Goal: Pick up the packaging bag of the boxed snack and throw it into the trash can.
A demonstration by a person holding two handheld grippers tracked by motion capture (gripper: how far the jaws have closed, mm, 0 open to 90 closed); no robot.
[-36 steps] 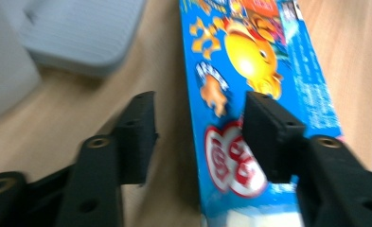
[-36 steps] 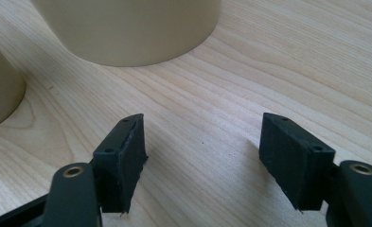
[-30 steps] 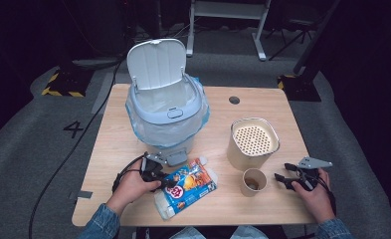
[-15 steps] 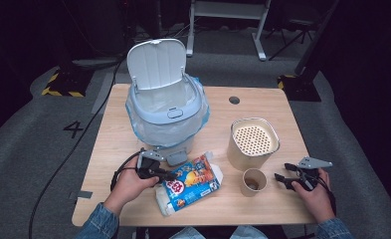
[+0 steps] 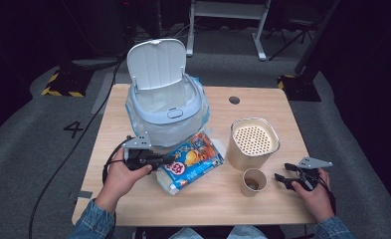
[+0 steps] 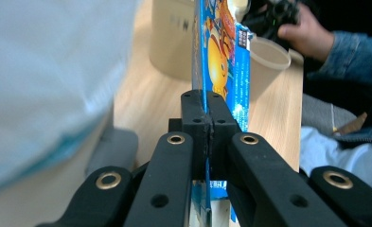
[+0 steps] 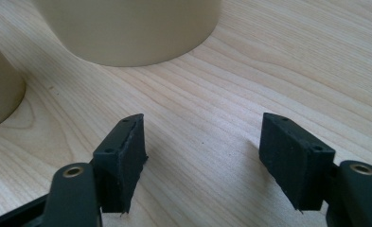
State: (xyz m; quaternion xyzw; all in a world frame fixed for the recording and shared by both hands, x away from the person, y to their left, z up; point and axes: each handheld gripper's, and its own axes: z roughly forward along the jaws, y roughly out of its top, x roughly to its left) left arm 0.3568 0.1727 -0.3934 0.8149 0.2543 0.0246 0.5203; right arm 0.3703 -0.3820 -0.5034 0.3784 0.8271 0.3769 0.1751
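while the left gripper (image 5: 158, 162) clamps a blue snack packet (image 5: 193, 159) near the table's (image 5: 282, 124) front edge, the right gripper (image 7: 202, 163) rests wide, holding nothing.

I see blue denim sleeves (image 5: 91, 219) on both my forearms. My left claw (image 6: 206, 124) is matte black with brass-ringed pivots and a trailing black cable; my right claw (image 7: 205, 163) has ragged-edged black pads and a grey three-cornered plate.

I read a white 4 (image 5: 73, 129) painted on the grey floor (image 5: 29, 164) left of the table. My left gripper view shows faint raised letters on the beige canister (image 6: 172, 35), perhaps "MIN". The snack bag's (image 5: 193, 160) print stays unreadable.
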